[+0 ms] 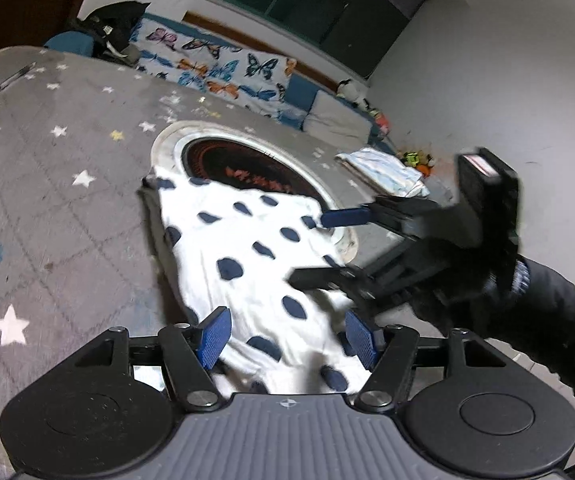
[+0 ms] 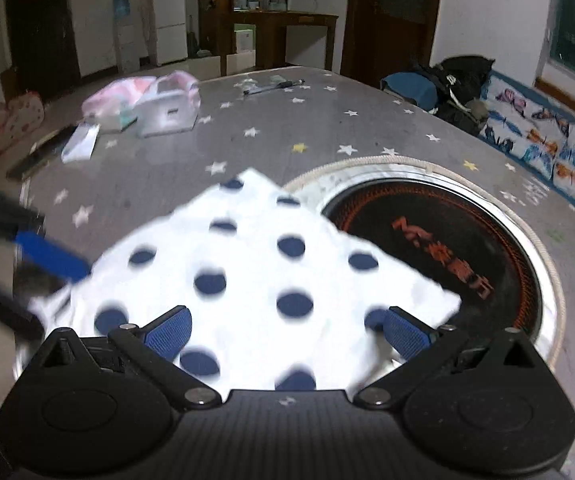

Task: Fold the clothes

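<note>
Star-print table (image 2: 159, 168): dotted garment (image 2: 255, 264) flat, corner pointing away, overlapping burner (image 2: 447, 248).

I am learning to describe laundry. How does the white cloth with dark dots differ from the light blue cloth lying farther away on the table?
The dotted cloth is white with dark blue dots; the light blue cloth has a pale print. The dotted cloth lies partly over the round black plate; the light blue cloth lies beside it. The dotted cloth looks loosely spread, the other more neatly folded. Both rest on the grey star-patterned table.
</note>
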